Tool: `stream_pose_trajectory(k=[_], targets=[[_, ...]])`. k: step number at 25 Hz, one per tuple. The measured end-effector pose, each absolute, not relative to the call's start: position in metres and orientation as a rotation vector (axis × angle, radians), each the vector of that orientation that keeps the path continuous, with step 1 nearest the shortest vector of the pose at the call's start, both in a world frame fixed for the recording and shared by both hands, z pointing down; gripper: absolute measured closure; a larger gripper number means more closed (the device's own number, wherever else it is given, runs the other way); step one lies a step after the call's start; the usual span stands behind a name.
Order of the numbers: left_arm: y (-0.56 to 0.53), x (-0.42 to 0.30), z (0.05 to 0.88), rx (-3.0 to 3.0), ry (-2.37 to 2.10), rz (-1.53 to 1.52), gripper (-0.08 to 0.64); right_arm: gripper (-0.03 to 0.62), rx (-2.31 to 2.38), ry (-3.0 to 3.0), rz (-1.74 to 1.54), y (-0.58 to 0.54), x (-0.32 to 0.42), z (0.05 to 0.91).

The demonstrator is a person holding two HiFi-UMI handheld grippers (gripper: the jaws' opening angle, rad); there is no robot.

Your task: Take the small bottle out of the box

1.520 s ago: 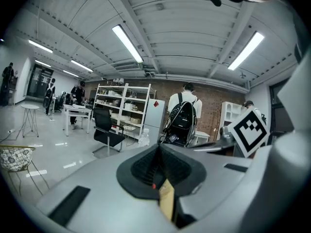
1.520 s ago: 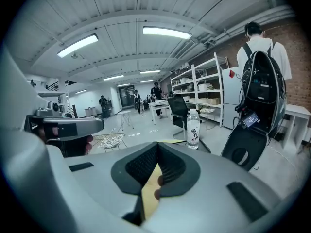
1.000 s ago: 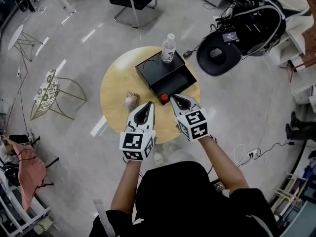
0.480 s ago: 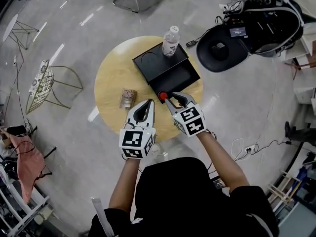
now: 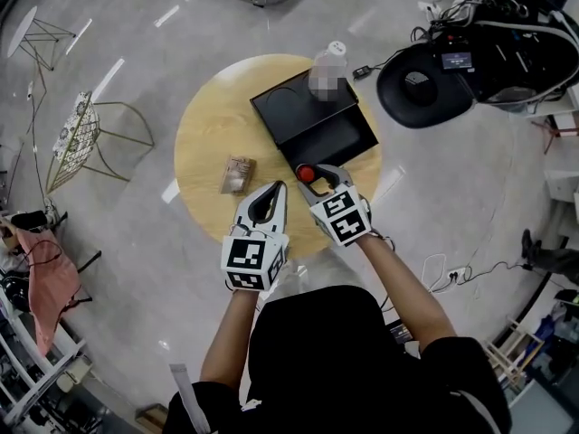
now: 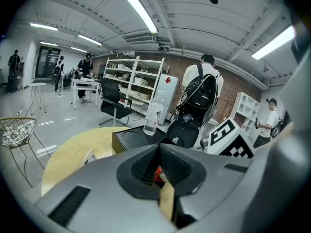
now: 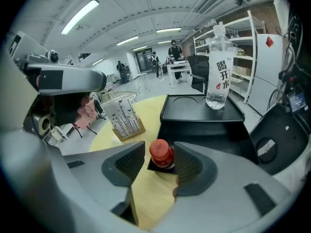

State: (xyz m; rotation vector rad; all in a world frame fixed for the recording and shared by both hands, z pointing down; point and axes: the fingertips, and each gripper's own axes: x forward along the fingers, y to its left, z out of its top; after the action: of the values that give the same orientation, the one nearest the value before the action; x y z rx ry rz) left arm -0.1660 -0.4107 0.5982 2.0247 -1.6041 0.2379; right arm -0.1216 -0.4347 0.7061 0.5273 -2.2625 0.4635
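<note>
Right gripper (image 5: 312,172), jaws just opened wide, straddles the bottle (image 5: 306,173) at the box's (image 5: 317,125) 6 o'clock corner — left gripper (image 5: 271,191) closed.

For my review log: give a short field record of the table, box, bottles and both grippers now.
table: round, yellow
box: black, open, on the table
small bottle: red cap, upright in the box's near corner
water bottle: clear, standing on the box's far part
packet: on the table, left of the box in the head view
right gripper: open, jaws have just been opening, one each side of the small bottle, not gripping
left gripper: shut, empty
</note>
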Motion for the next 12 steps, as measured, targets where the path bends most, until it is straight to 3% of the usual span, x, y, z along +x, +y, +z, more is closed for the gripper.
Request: stream_pose_trajectory(k=[12], targets=[[-0.412, -0.182, 0.603, 1.976, -1.646, 0.247, 0.549, 0.433, 0.504, -2.181, 0.343, -0.443, -0.130, 0.726]])
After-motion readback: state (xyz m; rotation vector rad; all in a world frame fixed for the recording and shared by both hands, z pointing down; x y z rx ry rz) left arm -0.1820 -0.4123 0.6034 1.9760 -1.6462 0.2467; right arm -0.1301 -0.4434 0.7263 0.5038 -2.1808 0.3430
